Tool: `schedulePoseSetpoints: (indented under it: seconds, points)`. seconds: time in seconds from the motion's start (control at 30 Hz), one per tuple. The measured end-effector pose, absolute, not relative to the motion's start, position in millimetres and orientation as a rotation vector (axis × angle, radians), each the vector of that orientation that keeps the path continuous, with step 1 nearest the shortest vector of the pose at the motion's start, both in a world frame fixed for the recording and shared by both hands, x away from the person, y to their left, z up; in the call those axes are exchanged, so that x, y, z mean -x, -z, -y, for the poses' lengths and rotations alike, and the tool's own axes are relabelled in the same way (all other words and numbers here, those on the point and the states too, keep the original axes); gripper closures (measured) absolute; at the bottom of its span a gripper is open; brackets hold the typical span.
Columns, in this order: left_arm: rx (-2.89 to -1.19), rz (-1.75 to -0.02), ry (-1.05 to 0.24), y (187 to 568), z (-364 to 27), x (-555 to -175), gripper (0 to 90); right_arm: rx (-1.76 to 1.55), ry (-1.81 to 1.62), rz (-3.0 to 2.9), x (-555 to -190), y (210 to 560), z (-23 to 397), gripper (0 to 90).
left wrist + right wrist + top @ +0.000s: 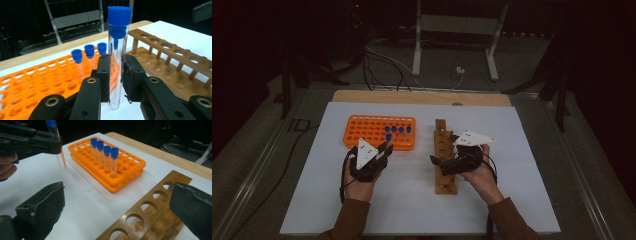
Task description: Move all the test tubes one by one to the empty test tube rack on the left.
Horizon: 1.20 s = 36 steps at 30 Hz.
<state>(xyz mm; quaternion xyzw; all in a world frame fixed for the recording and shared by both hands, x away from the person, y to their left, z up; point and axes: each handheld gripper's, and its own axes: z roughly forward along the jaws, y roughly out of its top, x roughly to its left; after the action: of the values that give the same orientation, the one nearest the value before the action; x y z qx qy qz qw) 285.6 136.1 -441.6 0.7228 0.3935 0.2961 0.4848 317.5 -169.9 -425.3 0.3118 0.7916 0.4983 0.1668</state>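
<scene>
Nearest the person's edge of the white tabletop (412, 210), the left gripper (384, 149) is clenched on a clear test tube (115, 65) with a blue cap. The tube stands upright between the pads, its rounded bottom hanging free just above the sheet, between the two racks. To the right, the right gripper (436, 161) hovers over the near half of the wooden rack (445, 155) with its jaws spread wide and nothing between them; it grasps nothing.

The wooden rack lies lengthwise from the near middle of the tabletop toward the far edge, and every hole visible in it is empty. Farther back and to the left, the orange rack (362, 131) sits toward the far left part of the sheet, with four more blue-capped tubes (105, 157) standing in a row near its right end.

Judging by this, the work is a transfer of tubes from the orange rack to the wooden one, and it is at its start: one tube lifted out and in hand, none yet seated in wood, four waiting.
</scene>
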Motion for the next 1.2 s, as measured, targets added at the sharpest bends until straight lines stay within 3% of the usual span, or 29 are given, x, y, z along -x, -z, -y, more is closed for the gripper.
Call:
schedulePoseSetpoints:
  seconds: [1.2]
  points:
    - [-1.704, -1.117, -0.786, 455, -153, -348, 77.0, -0.909, -1.420, -2.221, -314, 425, 188, 0.7]
